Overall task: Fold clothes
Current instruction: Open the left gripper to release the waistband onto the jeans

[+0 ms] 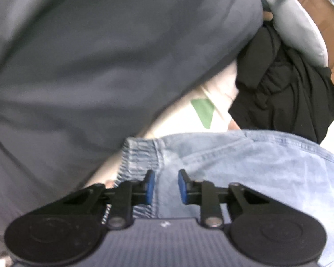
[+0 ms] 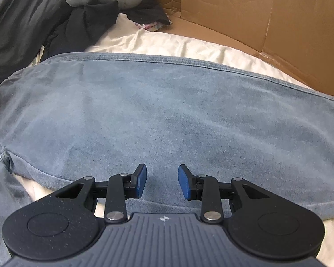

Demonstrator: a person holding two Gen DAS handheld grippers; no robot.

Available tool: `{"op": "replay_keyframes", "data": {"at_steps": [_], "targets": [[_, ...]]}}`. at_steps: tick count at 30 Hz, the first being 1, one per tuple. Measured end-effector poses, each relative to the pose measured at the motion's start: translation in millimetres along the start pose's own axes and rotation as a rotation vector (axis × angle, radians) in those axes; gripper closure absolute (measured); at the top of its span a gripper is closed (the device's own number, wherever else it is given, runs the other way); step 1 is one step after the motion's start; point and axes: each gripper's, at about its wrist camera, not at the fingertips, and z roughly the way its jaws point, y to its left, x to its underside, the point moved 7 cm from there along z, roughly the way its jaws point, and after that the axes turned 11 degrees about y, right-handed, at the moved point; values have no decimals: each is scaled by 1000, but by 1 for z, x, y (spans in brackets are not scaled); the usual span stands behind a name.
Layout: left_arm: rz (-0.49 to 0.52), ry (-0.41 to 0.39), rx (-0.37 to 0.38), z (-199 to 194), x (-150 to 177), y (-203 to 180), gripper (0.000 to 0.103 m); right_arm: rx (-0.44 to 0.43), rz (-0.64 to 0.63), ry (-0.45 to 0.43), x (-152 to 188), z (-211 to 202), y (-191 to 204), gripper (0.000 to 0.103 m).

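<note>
Light blue denim jeans [image 2: 167, 111] lie spread flat on a cream sheet [image 2: 178, 42]. In the left wrist view the jeans' elastic waistband [image 1: 138, 155] and a seamed panel [image 1: 256, 169] show. My left gripper [image 1: 166, 185] is open and empty, just above the denim by the waistband. My right gripper [image 2: 162, 182] is open and empty, low over a jeans leg near its front edge.
A large dark grey cloth [image 1: 100, 66] fills the left. A crumpled black garment [image 1: 285, 84] and a grey neck pillow [image 1: 300, 22] lie beyond the jeans. An open cardboard box [image 2: 267, 26] stands at the back right. A green label [image 1: 203, 111] lies on the sheet.
</note>
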Motion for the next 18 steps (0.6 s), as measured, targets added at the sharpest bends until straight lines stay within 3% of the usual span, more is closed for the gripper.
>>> {"op": "replay_keyframes", "data": {"at_steps": [8,18], "targets": [[-47,22,3,20,3,8,78,12,44,15,9,6,-15,64],[129,0,-143,44,6,-11,72,17,51,10,10,9,-16,63]]}}
